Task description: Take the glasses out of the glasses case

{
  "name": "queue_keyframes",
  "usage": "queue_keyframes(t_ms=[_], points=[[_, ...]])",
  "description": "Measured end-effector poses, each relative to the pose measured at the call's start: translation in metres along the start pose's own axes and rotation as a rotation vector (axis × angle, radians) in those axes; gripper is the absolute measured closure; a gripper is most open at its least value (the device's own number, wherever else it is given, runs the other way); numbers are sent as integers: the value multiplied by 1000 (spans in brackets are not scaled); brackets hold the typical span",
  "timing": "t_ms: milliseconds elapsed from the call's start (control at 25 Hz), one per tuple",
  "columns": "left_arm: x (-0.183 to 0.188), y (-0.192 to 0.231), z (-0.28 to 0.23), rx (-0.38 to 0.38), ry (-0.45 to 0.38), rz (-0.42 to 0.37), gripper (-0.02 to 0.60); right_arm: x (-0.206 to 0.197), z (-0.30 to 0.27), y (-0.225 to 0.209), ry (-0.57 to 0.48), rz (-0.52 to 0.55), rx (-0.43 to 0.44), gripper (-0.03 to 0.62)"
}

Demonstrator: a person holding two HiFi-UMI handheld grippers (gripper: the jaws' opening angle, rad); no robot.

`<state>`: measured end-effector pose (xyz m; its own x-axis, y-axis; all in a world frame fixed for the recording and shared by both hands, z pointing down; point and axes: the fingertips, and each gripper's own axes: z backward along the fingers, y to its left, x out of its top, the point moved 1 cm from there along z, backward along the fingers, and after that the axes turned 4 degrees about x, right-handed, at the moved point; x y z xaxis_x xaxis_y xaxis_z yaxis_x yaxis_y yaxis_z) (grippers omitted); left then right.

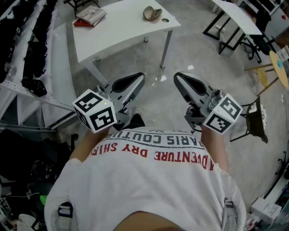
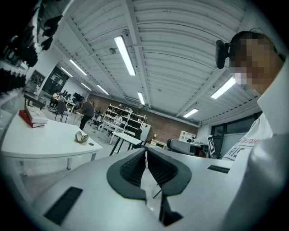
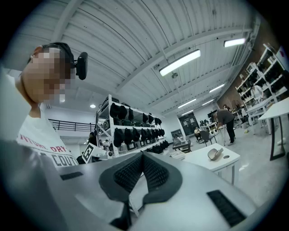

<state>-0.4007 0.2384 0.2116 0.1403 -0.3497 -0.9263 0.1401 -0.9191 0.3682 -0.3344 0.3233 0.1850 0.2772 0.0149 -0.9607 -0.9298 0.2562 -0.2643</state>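
A beige glasses case [image 1: 152, 13] lies open on the far right part of a white table [image 1: 122, 27]; I cannot make out glasses in it. It also shows small in the left gripper view as the case [image 2: 81, 137] and in the right gripper view as the case [image 3: 215, 154]. My left gripper [image 1: 140, 77] and right gripper [image 1: 177, 77] are held level in front of the person's chest, well short of the table. Both are shut with nothing between the pads, as the left gripper [image 2: 145, 151] and right gripper [image 3: 142, 156] views confirm.
A red-and-white book [image 1: 90, 16] lies at the table's far left. A metal rack with dark items [image 1: 31, 54] runs along the left. Another white desk [image 1: 237, 18] and a black stool [image 1: 255, 119] stand at the right. A person [image 2: 86, 113] stands far behind the table.
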Motion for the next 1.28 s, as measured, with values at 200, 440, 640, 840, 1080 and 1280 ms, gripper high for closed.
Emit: queue_keyframes(t_ms=[200, 440, 640, 840, 1080, 1280], points=[[1, -10, 1, -11, -4, -14, 546, 4, 5, 8, 10, 46, -13, 571], [1, -11, -1, -22, 3, -22, 546, 5, 6, 6, 18, 61, -48, 571], [-2, -9, -2, -15, 13, -16, 546, 3, 9, -3, 11, 26, -97, 568], [-7, -6, -11, -15, 15, -6, 546, -4, 16, -13, 19, 24, -107, 568], [-5, 8, -38, -18, 25, 0, 546, -2, 20, -44, 44, 43, -150, 567], [-7, 32, -60, -25, 50, 28, 546, -8, 10, -72, 72, 47, -177, 566]])
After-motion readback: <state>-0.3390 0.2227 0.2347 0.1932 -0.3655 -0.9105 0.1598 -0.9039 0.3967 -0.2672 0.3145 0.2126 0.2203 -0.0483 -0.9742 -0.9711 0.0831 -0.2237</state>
